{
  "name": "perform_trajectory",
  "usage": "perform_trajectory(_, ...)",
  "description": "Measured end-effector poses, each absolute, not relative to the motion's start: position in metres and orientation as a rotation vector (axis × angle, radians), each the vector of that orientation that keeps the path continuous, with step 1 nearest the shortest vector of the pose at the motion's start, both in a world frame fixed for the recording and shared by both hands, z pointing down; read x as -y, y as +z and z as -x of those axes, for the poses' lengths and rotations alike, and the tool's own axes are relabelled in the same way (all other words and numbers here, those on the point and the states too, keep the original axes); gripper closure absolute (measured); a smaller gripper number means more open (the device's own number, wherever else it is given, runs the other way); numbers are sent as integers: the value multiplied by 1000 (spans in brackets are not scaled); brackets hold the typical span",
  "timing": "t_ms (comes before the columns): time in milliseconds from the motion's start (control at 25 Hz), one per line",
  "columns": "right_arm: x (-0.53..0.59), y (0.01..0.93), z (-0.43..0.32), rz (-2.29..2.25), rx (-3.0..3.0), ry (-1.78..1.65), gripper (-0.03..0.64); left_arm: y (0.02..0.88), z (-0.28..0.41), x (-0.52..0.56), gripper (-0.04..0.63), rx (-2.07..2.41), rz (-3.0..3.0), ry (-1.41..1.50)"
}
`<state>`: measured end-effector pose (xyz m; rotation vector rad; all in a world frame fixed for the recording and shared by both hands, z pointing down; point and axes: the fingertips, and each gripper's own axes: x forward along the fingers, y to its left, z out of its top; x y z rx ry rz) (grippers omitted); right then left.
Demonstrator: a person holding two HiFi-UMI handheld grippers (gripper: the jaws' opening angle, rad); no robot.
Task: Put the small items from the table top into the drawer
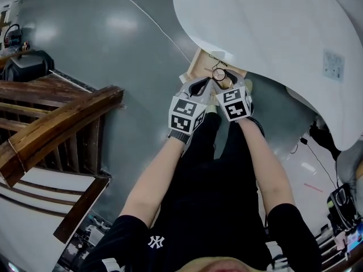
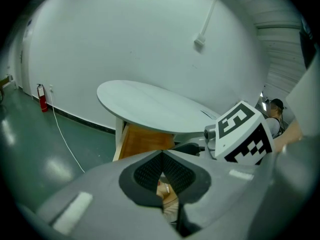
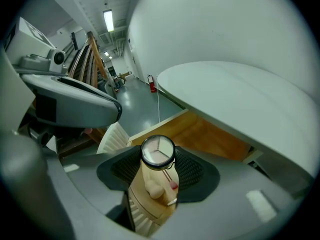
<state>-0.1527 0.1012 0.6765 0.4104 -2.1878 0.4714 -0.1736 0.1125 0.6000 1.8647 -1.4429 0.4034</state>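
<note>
Black-rimmed and glassy, a small round disc (image 3: pixel 158 152) is sitting pinched between the ribbed rubber pads (image 3: pixel 192 171) of the right gripper (image 3: pixel 159 160), whose jaws are pressing on its edge from both sides. It is hanging over the open wooden drawer (image 3: pixel 200 134) under the smooth white round table (image 3: pixel 240 94). A pale rounded lump (image 3: pixel 152 189) is lying on the drawer's floor. The left gripper (image 2: pixel 162 155) is hovering just beside it — jaws meeting at the tips, gripping nothing.
</note>
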Motion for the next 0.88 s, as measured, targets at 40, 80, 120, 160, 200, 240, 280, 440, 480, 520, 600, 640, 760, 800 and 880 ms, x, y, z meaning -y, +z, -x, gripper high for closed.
perform_trajectory(40, -100, 682, 156, -398, 2179, 471, 377, 602, 176, -110, 595, 1446, -1860, 404)
perform_trajectory(80, -98, 687, 159, -386, 2170, 469, 377, 603, 178, -108, 595, 1448, -1855, 405)
perform_trajectory(120, -97, 692, 162, -373, 2160, 465, 377, 605, 181, -106, 595, 1451, -1850, 405)
perform_trajectory(160, -96, 696, 165, -360, 2151, 459, 377, 606, 184, -104, 595, 1454, -1844, 404)
perform_trajectory(200, -95, 701, 168, -347, 2142, 453, 377, 608, 187, -102, 595, 1458, -1838, 403)
perform_trajectory(240, -93, 705, 170, -336, 2134, 448, 377, 609, 188, -101, 595, 1461, -1832, 402)
perform_trajectory(280, -92, 709, 172, -329, 2127, 444, 377, 610, 190, -99, 595, 1463, -1826, 401)
perform_trajectory(440, -85, 721, 180, -322, 2123, 452, 377, 614, 195, -96, 595, 1467, -1814, 407)
perform_trajectory(480, -84, 724, 183, -322, 2122, 459, 376, 615, 196, -97, 595, 1466, -1815, 411)
perform_trajectory(520, -84, 726, 184, -323, 2117, 464, 376, 615, 197, -97, 595, 1465, -1815, 413)
perform_trajectory(600, -85, 732, 186, -323, 2106, 468, 374, 615, 199, -99, 595, 1465, -1813, 414)
perform_trajectory(640, -85, 734, 185, -323, 2100, 469, 370, 615, 200, -99, 595, 1466, -1813, 414)
perform_trajectory(760, -84, 735, 180, -329, 2090, 472, 368, 613, 198, -99, 595, 1467, -1817, 412)
perform_trajectory(800, -83, 732, 178, -333, 2091, 471, 373, 611, 197, -99, 595, 1466, -1820, 412)
perform_trajectory(880, -83, 726, 175, -340, 2096, 466, 383, 609, 194, -99, 595, 1463, -1828, 410)
